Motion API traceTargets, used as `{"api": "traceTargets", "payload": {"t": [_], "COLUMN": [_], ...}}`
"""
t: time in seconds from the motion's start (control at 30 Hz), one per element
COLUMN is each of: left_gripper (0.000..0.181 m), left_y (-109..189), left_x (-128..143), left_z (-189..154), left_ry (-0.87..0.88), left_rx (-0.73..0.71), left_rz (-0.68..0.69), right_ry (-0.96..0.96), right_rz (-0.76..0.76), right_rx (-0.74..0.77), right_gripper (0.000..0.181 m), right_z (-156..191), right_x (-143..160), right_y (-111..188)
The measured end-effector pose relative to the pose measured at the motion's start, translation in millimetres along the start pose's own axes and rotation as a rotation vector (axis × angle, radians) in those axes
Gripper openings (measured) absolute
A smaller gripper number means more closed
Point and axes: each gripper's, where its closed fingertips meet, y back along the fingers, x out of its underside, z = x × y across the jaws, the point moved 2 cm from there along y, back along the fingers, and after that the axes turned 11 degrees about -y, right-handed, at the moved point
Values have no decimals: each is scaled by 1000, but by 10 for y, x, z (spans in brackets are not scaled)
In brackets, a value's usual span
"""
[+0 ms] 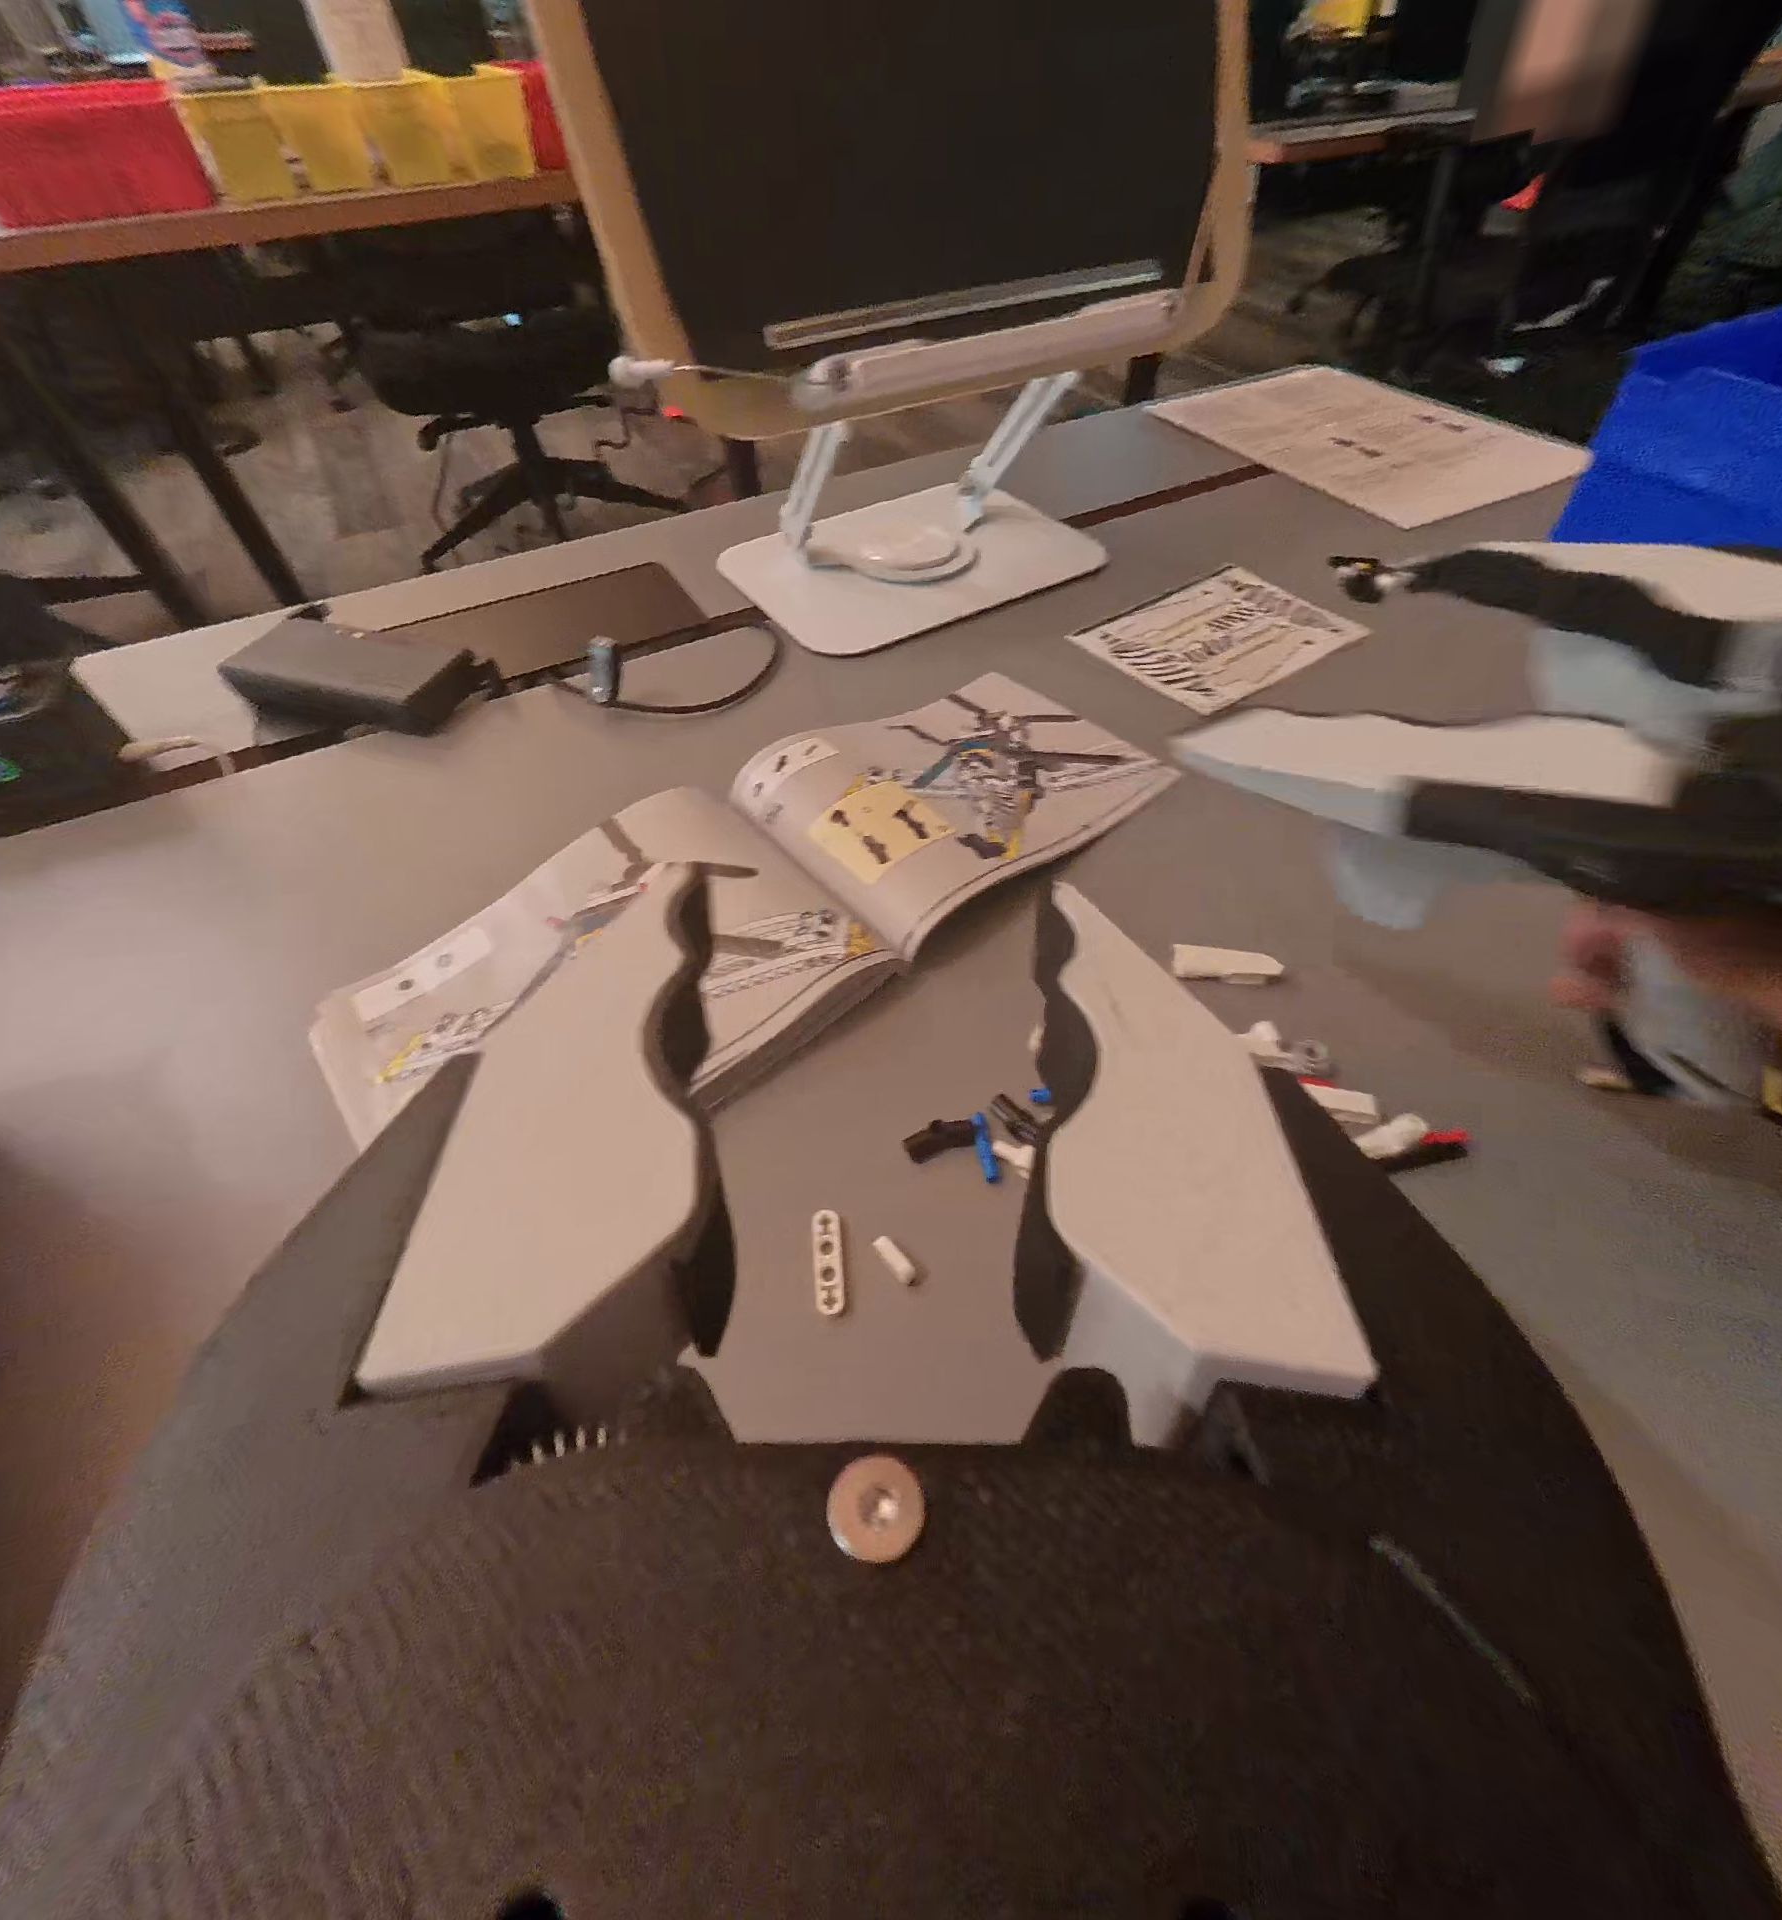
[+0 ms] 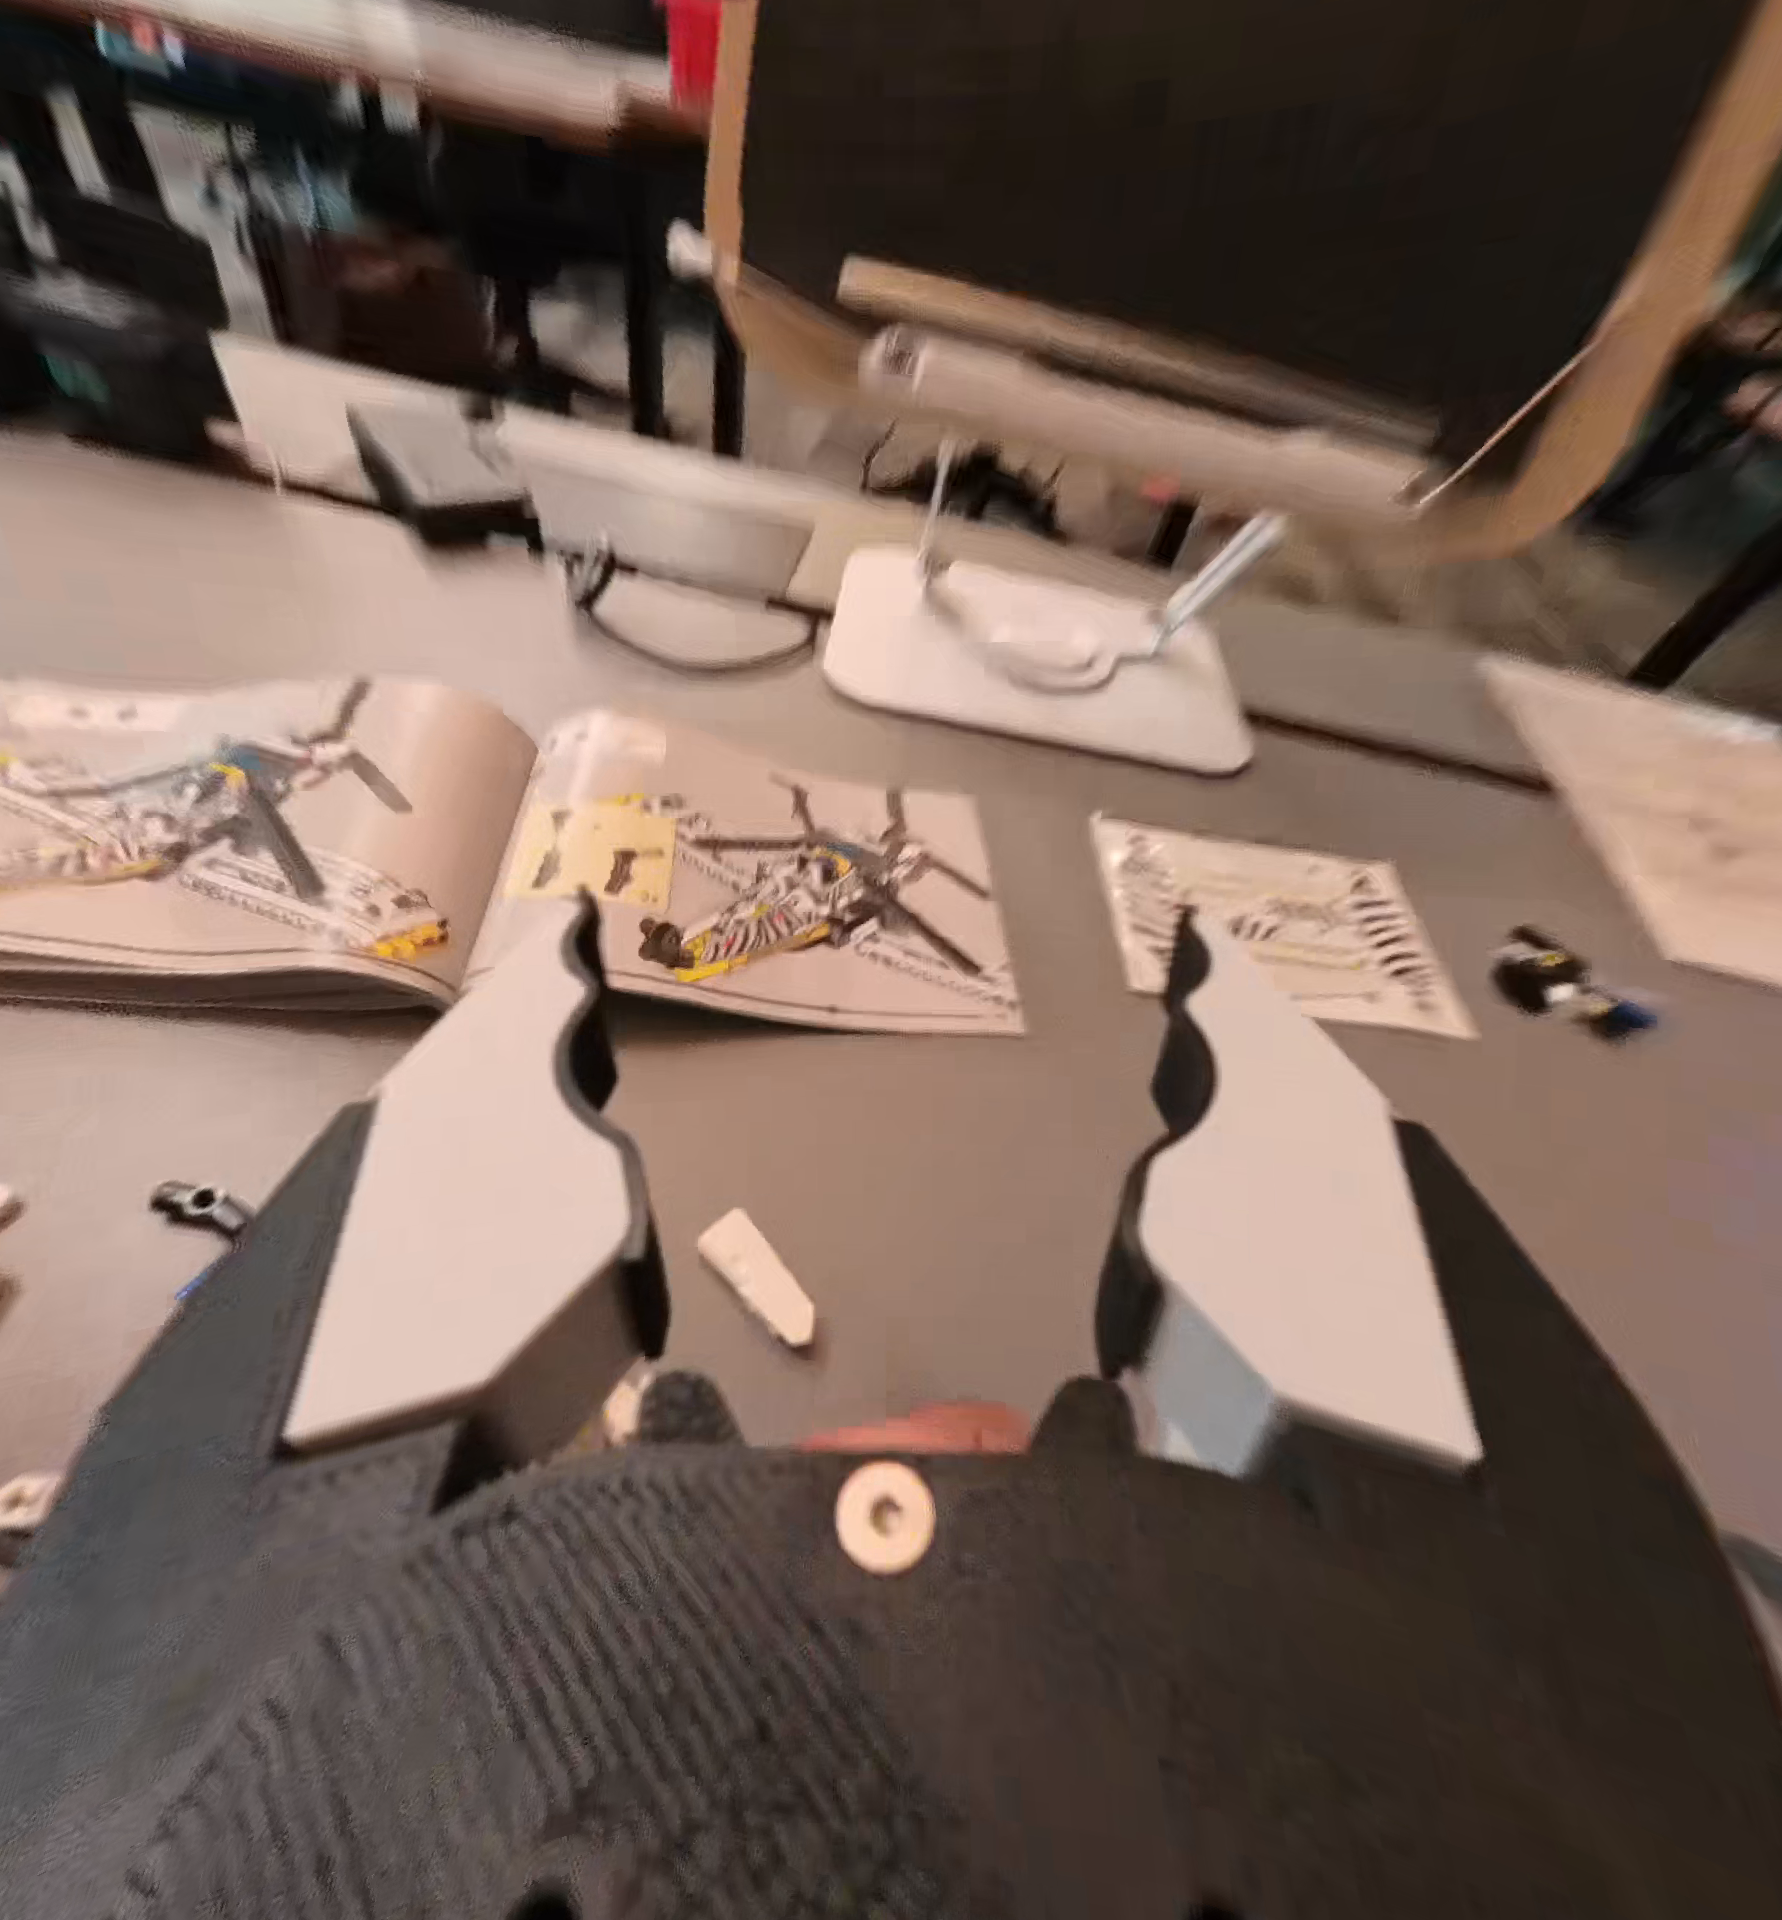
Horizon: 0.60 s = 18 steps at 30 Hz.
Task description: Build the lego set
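Your left hand-held gripper [image 1: 871, 914] hangs wide and empty above the white beam [image 1: 829, 1260] on the surface. Light, rigid, slippery: pinch its long edges. Your right hand-held gripper [image 2: 887, 925] gapes empty over the white wedge piece [image 2: 757, 1276].

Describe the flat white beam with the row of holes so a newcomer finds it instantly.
Start at the open instruction booklet on the grey table. Nearer the camera, between the open left gripper's fingers, lies a flat white beam with holes. Beside it is a small plain white peg; only the beam has holes.
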Motion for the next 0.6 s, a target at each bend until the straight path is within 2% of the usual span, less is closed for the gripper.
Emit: {"api": "traceTargets", "payload": {"t": [0.03, 0.07, 0.1, 0.13, 0.17, 0.23, 0.3, 0.4, 0.43, 0.47, 0.5, 0.6], "left_gripper": [87, 115, 128, 131, 133, 133, 131, 98, 89, 84, 82, 78], "left_y": [-18, -39, -62, -91, -129, -214, -315, -538, -654, -786, -932, -1406], "left_x": [27, 47, 65, 79, 91, 123, 85, -94, -124, -127, -122, -50], "left_z": [77, 137, 171, 183, 189, 243, 294, 260, 218, 167, 111, -135], "left_ry": [10, 16, 14, 5, -11, -45, -64, -82, -96, -117, -142, -197], "left_rx": [-41, -76, -99, -113, -123, -166, -185, -130, -99, -69, -44, 55], "left_rz": [-2, -14, -27, -38, -42, -18, -10, -78, -65, -29, 10, 120], "right_ry": [16, 31, 45, 16, -44, -88, -10, 114, 133, 133, 120, -10], "right_rz": [-55, -83, -70, -24, 33, 93, 39, 23, 31, 39, 40, -33], "right_rx": [-32, -137, -286, -419, -533, -693, -703, -700, -738, -778, -793, -809], "right_gripper": [99, 100, 103, 107, 103, 93, 87, 98, 107, 118, 121, 114], "right_z": [52, 210, 438, 665, 871, 1143, 1159, 1101, 1110, 1111, 1083, 947], "right_x": [-42, -4, 112, 272, 430, 641, 702, 758, 779, 792, 787, 645], "right_y": [168, 334, 504, 671, 830, 1071, 1122, 1131, 1161, 1201, 1223, 1245]}}
